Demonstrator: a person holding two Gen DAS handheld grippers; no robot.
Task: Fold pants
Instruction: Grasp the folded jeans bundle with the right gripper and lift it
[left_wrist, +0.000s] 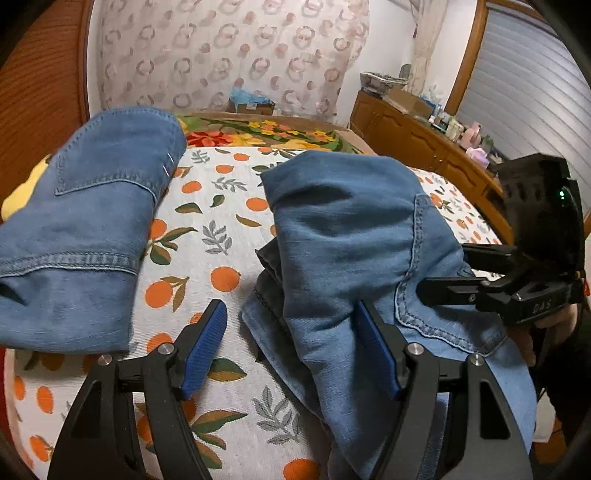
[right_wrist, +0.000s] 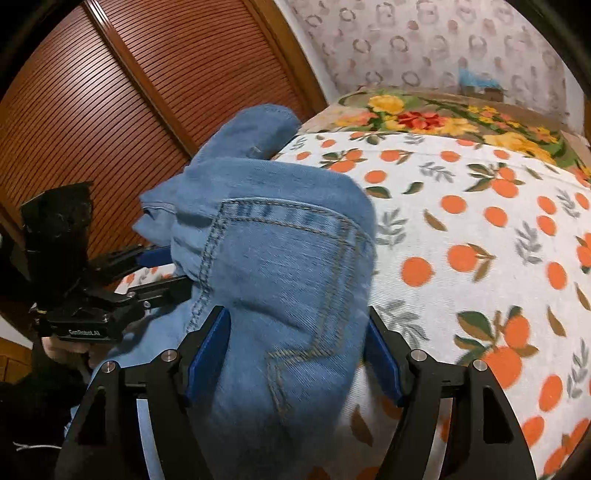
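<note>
Both your jaws stand wide with nothing pinched: the left gripper (left_wrist: 291, 347) has denim lying against one pad only, and the right gripper (right_wrist: 295, 354) straddles the pocket end without squeezing. The pants (left_wrist: 354, 251) sit in a rumpled heap on the orange-print bedspread (left_wrist: 214, 221), near a second denim bundle (left_wrist: 85, 206) already lying flat. Looks like you've barely started; spreading and every fold remain.

Bed (left_wrist: 221, 206) with orange-print cover, two heaps of blue denim pants (left_wrist: 354, 236), floral blanket (left_wrist: 258, 133)
</note>
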